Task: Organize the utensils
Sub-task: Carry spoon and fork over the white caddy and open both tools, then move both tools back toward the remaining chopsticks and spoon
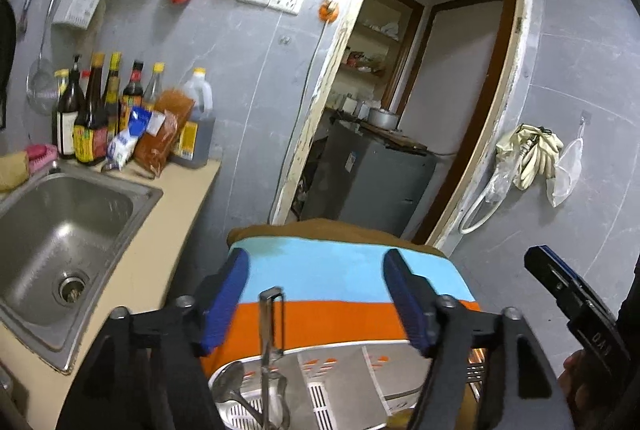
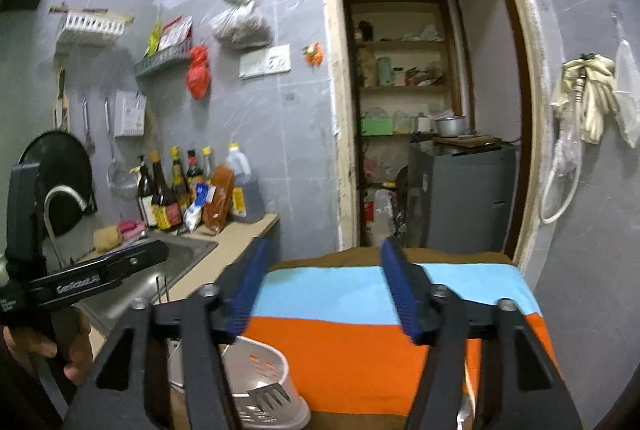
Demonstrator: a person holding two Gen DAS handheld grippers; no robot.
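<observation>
My left gripper (image 1: 316, 296) is open and empty above a white perforated utensil holder (image 1: 340, 378) that stands on a striped blue, orange and brown cloth (image 1: 320, 270). Metal utensils stand in the holder, among them a metal peeler-like tool (image 1: 271, 326) and a spoon (image 1: 229, 384). My right gripper (image 2: 326, 286) is open and empty over the same cloth (image 2: 360, 342). The holder (image 2: 260, 378) shows at its lower left with a dark slotted spatula (image 2: 270, 396) in it. The right gripper shows at the right edge of the left wrist view (image 1: 568, 294).
A steel sink (image 1: 60, 230) sits in a beige counter (image 1: 152, 270) on the left, with sauce bottles (image 1: 96, 109) and packets behind it. Bags and a rack hang on the grey wall. A doorway (image 1: 400, 109) ahead opens onto shelves and a grey cabinet (image 1: 368, 177).
</observation>
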